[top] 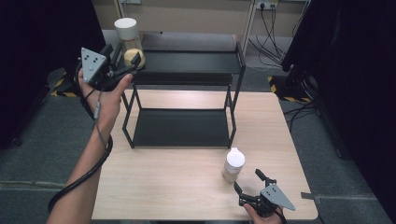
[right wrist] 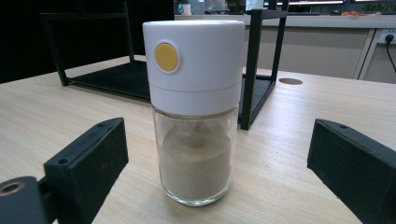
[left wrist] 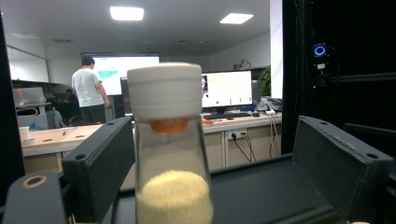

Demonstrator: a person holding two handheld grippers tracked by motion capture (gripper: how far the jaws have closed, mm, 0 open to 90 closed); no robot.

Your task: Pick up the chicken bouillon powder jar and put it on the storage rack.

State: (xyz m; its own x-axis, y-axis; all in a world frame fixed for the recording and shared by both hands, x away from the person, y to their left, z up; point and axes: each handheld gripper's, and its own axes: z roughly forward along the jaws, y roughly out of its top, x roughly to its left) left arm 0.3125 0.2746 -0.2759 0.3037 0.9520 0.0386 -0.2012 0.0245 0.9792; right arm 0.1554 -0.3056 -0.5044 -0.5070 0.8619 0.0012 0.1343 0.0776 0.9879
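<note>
Light wood table (top: 187, 186) carries a black two-tier rack (top: 184, 93) at its far side. Left gripper (top: 125, 59) is up at the rack's top shelf, far left corner, jaws spread around a white-capped jar of yellow grains (top: 129, 39); left gripper view shows gaps on both sides, so no pinch. Right gripper (top: 247, 181) sits at the near right table edge, jaws spread, with a second white-capped jar of pale powder (top: 233, 164) standing upright on the table just beyond it, untouched.
</note>
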